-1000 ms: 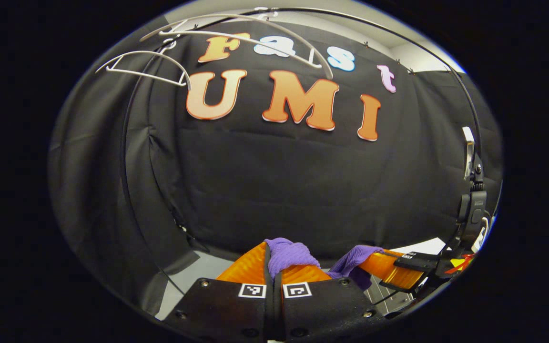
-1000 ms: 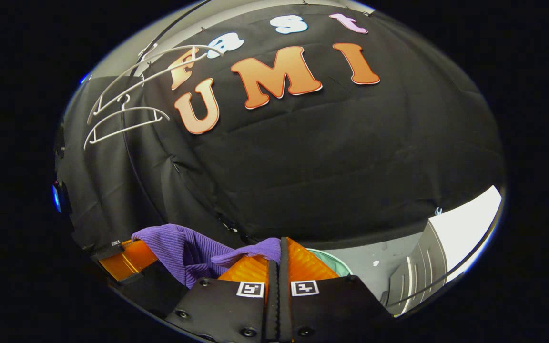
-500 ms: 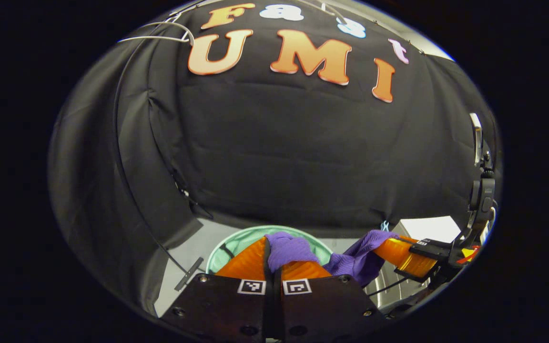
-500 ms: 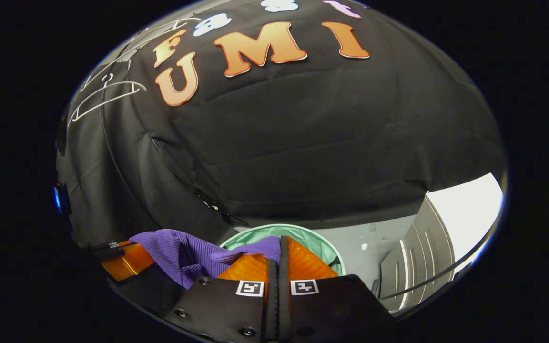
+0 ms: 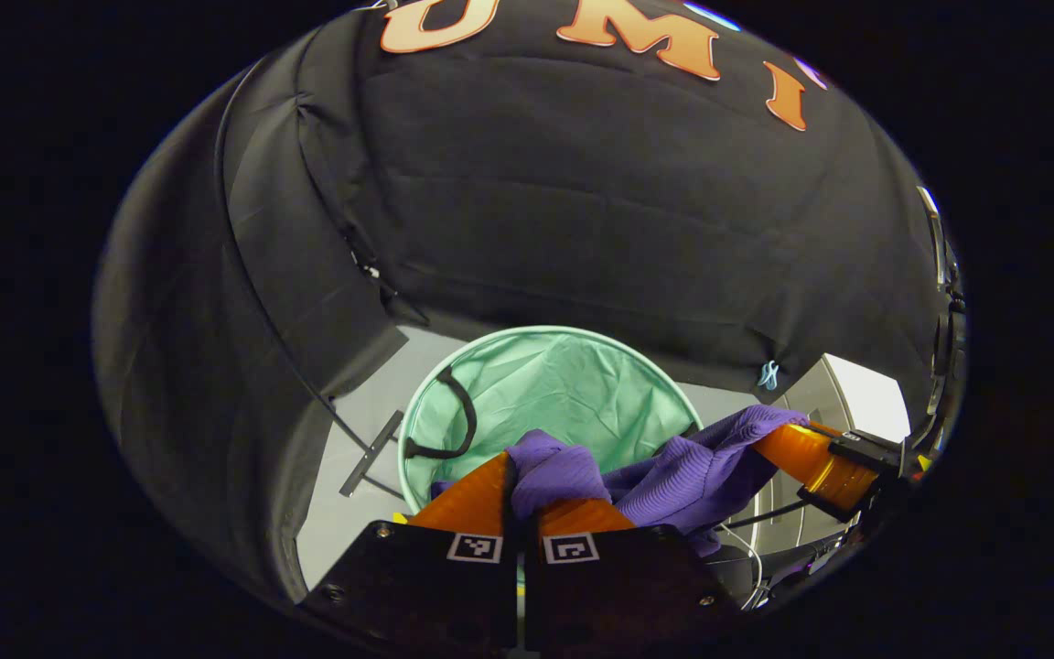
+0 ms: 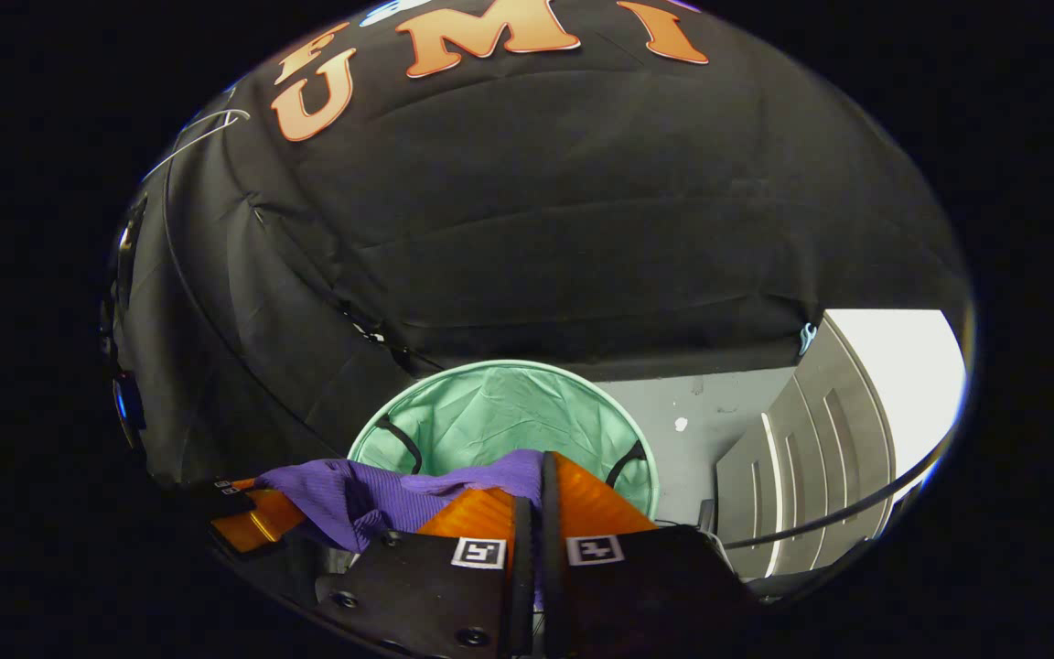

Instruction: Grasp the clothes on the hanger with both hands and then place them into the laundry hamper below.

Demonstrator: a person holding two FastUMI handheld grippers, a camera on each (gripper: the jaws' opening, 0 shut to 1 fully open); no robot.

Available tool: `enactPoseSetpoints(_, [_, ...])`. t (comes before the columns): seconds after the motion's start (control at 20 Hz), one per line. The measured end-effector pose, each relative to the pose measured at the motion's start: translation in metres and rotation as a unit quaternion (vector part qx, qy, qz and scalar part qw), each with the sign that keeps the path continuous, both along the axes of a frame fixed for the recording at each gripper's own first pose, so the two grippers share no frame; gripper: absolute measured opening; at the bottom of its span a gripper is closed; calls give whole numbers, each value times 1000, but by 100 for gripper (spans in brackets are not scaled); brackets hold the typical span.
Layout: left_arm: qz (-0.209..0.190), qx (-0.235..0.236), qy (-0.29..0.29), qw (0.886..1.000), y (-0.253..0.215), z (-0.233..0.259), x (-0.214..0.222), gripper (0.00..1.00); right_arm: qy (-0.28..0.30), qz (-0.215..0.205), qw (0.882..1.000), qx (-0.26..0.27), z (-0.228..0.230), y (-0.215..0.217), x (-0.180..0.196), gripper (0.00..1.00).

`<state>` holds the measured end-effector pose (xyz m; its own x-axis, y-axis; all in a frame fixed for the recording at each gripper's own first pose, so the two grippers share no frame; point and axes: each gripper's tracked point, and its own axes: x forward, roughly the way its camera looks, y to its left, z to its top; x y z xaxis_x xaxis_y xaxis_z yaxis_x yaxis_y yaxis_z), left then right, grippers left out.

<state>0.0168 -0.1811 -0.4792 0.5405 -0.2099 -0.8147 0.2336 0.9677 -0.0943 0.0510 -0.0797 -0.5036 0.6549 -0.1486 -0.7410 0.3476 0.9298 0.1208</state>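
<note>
A purple ribbed garment [image 5: 673, 471] hangs stretched between my two grippers. My left gripper [image 5: 520, 476] is shut on one bunch of it, low in the left gripper view. My right gripper [image 6: 538, 476] is shut on the other end of the purple garment [image 6: 353, 494]. Each gripper also appears in the other's view: the right gripper [image 5: 811, 453] far right, the left gripper [image 6: 248, 522] far left. The mint-green round laundry hamper [image 5: 545, 384] stands open on the floor just beyond and below both grippers; the hamper [image 6: 500, 412] has black handles.
The black cloth wall rises right behind the hamper. A grey cabinet [image 6: 792, 458] stands to the right on the grey floor [image 6: 673, 430]. A white hanger [image 6: 198, 137] shows at the upper left edge. A thin black pole [image 5: 252, 275] curves down the left side.
Both grippers have moved down with the garment still held. The hangers have slid up out of the left gripper view, and the hamper has come fully into sight below.
</note>
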Motion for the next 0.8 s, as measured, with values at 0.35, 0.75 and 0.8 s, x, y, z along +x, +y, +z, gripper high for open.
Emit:
enactPoseSetpoints(0.35, [-1, -17, -16, 1000, -7, 27, 0, 27, -7, -17, 1000, 6, 12, -7, -5, 36])
enactPoseSetpoints(0.75, [15, -40, -73, 996, -6, 86, -4, 96, -26, -19, 999, 4, 43, -12, -16, 65])
enactPoseSetpoints(0.8, [17, -41, -86, 995, -5, 98, -2, 96, -36, -15, 999, 0, 54, -13, -15, 88])
